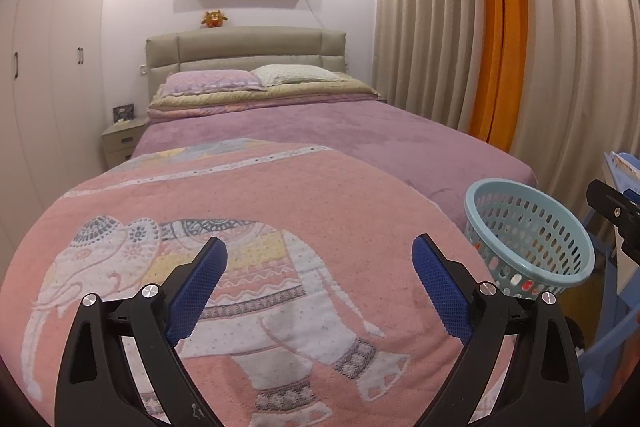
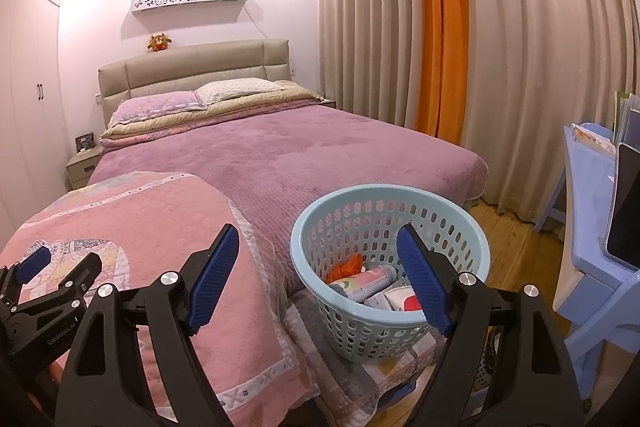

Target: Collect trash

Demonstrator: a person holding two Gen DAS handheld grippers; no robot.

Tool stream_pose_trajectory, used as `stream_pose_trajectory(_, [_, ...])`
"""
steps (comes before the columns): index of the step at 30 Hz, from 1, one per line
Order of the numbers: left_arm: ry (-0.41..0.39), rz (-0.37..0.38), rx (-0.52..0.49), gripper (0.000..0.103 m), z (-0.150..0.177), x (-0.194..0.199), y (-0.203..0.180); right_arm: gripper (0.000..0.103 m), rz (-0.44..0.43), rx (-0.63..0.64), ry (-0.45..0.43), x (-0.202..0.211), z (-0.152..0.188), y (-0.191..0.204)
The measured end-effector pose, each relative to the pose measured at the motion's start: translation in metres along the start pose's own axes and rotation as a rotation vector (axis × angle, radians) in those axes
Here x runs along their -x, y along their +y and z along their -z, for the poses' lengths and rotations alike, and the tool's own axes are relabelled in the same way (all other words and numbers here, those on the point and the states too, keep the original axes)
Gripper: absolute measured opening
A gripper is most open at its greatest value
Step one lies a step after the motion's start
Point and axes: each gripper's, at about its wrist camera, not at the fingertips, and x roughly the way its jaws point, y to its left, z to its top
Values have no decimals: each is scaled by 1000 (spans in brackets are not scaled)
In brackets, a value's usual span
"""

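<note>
I am holding both claws spread and empty over the bed (image 1: pixel 400 139), left gripper (image 1: pixel 320 287) above the elephant blanket (image 1: pixel 240 227), right gripper (image 2: pixel 318 279) just short of the basket (image 2: pixel 344 311), trash (image 2: pixel 366 285) already lying inside, collecting seemingly nearing done.

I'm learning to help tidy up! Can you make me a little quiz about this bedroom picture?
1. True or false: the basket is empty.
2. What animal is on the pink blanket?
3. The right gripper is: A) open, holding nothing B) shut on a bottle C) shut on a pillow.

Key: 1. False, it holds bottles and an orange scrap. 2. An elephant. 3. A.
</note>
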Motion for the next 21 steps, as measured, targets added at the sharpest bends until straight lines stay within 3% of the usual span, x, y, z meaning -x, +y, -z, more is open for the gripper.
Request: stream_pose_trajectory(21, [-1, 0, 0, 93, 0, 0, 0, 77, -1, -3, 1, 1, 1, 0])
